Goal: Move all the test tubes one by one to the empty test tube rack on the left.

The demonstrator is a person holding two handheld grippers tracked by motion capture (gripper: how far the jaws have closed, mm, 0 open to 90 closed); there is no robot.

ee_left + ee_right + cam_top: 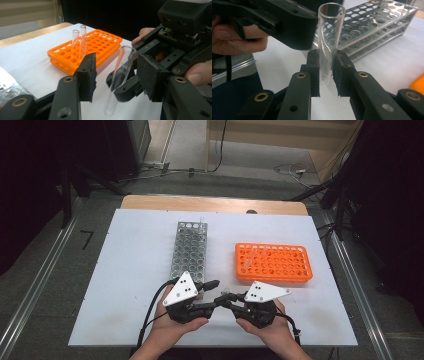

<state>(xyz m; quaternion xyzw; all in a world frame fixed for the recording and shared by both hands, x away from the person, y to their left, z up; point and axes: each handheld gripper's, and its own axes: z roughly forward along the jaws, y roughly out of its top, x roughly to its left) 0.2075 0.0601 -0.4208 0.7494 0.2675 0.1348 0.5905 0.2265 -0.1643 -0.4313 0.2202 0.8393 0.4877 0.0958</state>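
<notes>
- Glass test tube [329, 42] pinched near its base by right hand-held gripper [326, 72], above the surface, betw. both hands.
- Left hand-held gripper [116, 75] straddles tube, pads not on it yet.
- Step: looks like hand-over; next, left must clamp before right lets go.
- White surface [135, 270]: orange rack [274, 262], metal rack [190, 251]; cables on floor behind.

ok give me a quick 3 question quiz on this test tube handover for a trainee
1. True or false: the right gripper is shut on the glass test tube.
2. Which rack stands nearer the left gripper: A, the orange rack, or B, the metal rack?
3. Do the left gripper's pads press on the tube yet?

Key
1. True.
2. B, in the high view.
3. No; the tube stands between its jaws with gaps on both sides.
</notes>
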